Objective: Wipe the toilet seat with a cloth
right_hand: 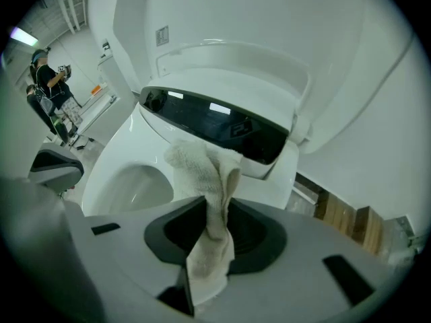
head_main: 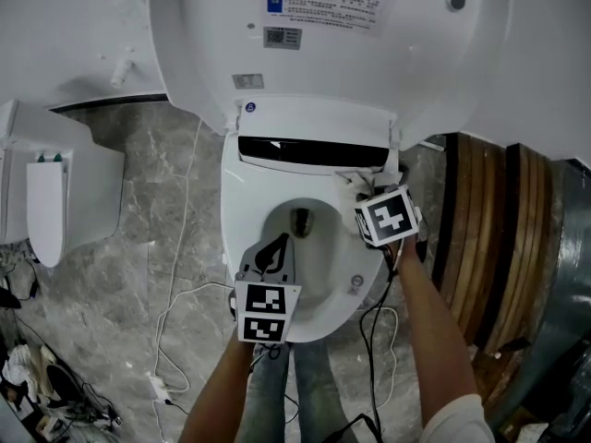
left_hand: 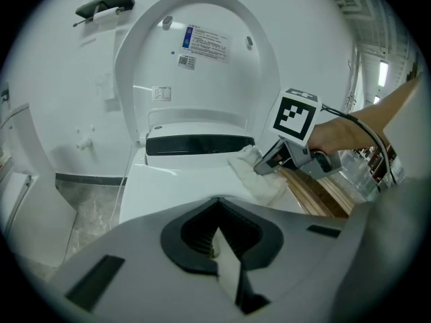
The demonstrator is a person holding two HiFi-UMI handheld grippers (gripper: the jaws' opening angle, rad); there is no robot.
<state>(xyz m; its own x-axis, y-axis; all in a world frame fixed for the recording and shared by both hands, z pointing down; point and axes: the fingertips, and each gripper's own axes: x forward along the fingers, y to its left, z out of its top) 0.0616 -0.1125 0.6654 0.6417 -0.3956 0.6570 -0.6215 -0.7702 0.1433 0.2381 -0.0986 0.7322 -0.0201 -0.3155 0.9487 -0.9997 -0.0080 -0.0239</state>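
Floor: grey marbled tiles (head_main: 129, 210) with pale veins.
Wall: plain white wall (left_hand: 60, 79), with a dark line along its foot.
Wall fitting: dark paper holder (left_hand: 104, 7), mounted high.
Left side: white fixture (head_main: 46, 201) against the wall.
Right side: brown curved wooden slats (head_main: 489, 238), set edge to edge.
Cables: white cords (head_main: 180, 284) trailing across the floor near a power strip (head_main: 159, 388).
Light: bright strip lamp (left_hand: 383, 73) at far right.
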